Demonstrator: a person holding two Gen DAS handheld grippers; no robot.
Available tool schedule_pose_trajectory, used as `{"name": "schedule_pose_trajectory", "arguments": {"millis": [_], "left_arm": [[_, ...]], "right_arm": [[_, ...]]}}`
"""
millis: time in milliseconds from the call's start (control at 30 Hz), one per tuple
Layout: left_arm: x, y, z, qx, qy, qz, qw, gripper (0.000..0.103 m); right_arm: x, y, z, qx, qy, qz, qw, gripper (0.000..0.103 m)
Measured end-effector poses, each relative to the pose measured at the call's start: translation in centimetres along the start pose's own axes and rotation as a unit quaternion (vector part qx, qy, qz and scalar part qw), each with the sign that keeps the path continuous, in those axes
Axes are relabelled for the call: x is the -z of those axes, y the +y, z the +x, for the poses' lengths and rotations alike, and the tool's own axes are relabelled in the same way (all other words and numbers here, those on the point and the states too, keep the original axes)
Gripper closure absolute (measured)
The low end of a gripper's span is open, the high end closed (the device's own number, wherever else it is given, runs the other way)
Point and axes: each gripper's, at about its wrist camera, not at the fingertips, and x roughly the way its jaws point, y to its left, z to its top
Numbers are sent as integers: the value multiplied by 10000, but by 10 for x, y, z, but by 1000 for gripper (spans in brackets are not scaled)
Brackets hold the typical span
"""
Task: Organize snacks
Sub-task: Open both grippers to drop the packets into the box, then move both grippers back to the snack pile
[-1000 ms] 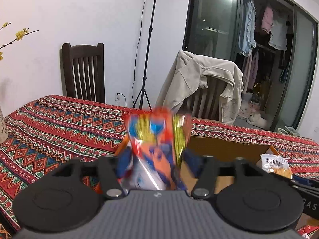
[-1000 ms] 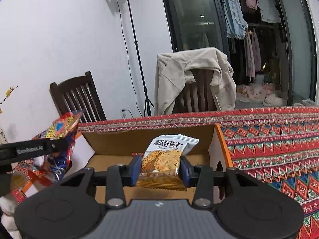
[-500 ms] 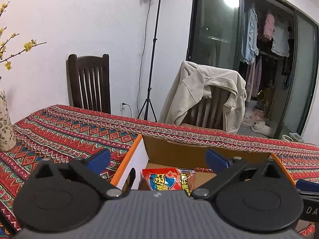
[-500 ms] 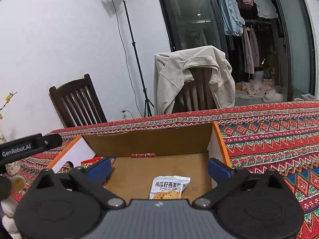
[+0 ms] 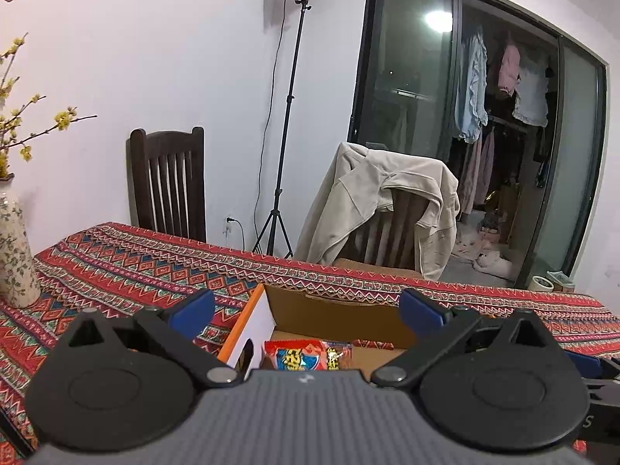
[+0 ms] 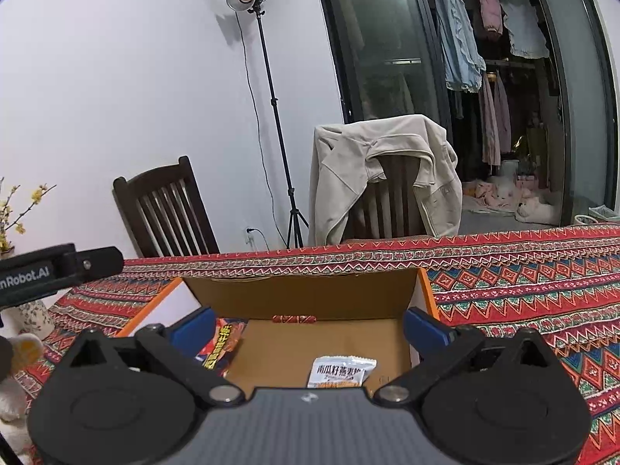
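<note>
While both snack packets lie in the cardboard box (image 6: 310, 290), the left tongs (image 5: 306, 308) and right tongs (image 6: 310, 323) gape wide, empty.

Behind the far edge of the tabletop (image 5: 128, 267), draped in a red zigzag-patterned cloth: a dark slatted wooden chair (image 5: 167, 182) toward the left far corner and a second chair with a beige jacket (image 5: 372, 205) hung over its back, further right. Between the two, against the white wall, a lit studio lamp on a tall tripod stand (image 5: 288, 116), cable plugged into a low wall socket. At the left edge of the tabletop, a floral vase (image 5: 13, 244) with yellow-flowered twigs; beyond the glass sliding doors (image 6: 387, 58), hanging clothes (image 6: 461, 38).
</note>
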Motion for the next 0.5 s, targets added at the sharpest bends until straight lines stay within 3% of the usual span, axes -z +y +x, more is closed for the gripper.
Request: {"name": "schedule_pose_trajectory", "arguments": {"millis": [500], "left_arm": [[24, 25, -78, 255, 67, 202, 9994, 0]], "right_arm": [[32, 13, -75, 53, 42, -367, 9993, 0]]}}
